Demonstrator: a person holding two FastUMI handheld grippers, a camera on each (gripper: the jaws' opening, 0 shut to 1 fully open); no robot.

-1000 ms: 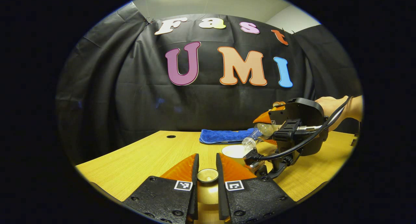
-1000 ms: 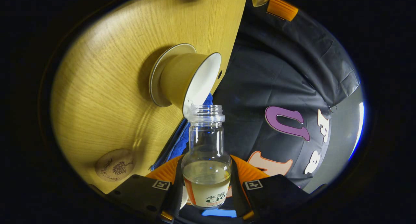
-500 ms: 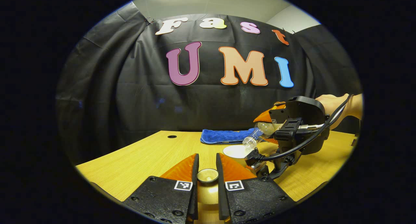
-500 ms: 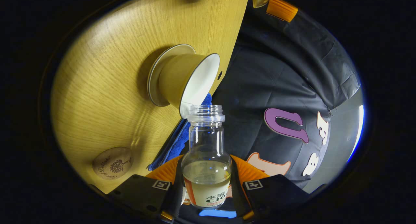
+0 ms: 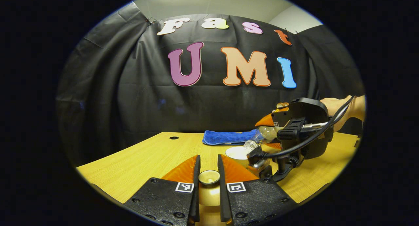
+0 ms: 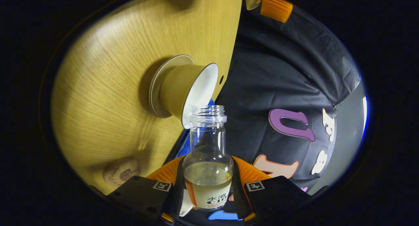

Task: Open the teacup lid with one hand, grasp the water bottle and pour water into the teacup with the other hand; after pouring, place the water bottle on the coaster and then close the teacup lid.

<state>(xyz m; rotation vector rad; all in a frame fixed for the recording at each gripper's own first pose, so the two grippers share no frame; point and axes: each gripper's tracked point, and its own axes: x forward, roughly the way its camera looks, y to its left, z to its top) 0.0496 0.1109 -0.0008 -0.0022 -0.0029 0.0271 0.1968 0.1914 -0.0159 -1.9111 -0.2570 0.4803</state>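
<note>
Glass water bottle | clamped in right gripper | mouth at teacup rim

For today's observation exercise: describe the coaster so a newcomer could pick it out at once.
Start at the wooden table in the right gripper view. On it the teacup sits on a pale saucer; the coaster lies apart from it, nearer the right gripper. It is a flat round wooden disc with a dark tree design, and nothing stands on it.

The water bottle is wearing a printed label with dark characters. The coaster is carrying cursive script and a tree emblem, too blurred to read. Square black-and-white marker tags are sitting on the left gripper and the right gripper.
</note>
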